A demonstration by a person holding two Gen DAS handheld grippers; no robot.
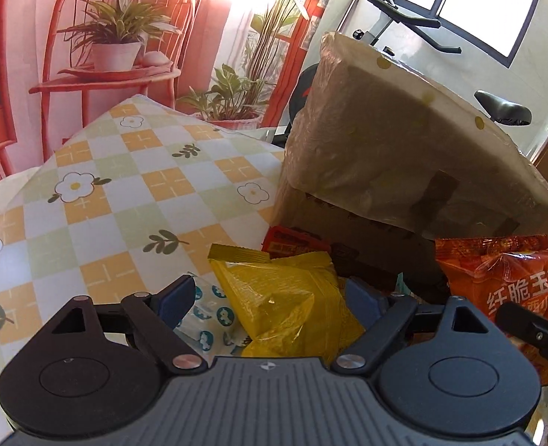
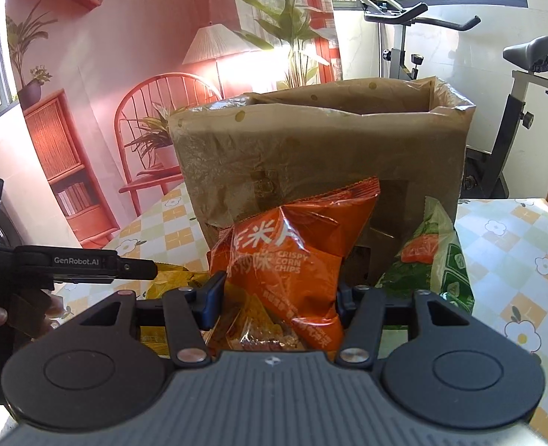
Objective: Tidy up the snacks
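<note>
Two crinkly foil packets (image 1: 289, 297), paper-wrapped box (image 2: 311, 156)

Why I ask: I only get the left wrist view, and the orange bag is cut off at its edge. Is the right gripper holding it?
Observer: Yes. The right gripper is shut on the orange corn chips bag, with a pad pressing on each side.
Operator: Is the box open on top?
Observer: Yes. The brown-lined box stands open-topped right behind that bag.
Operator: Is anything beside the bag?
Observer: A green packet stands to its right in the picture, in front of the box.
</note>
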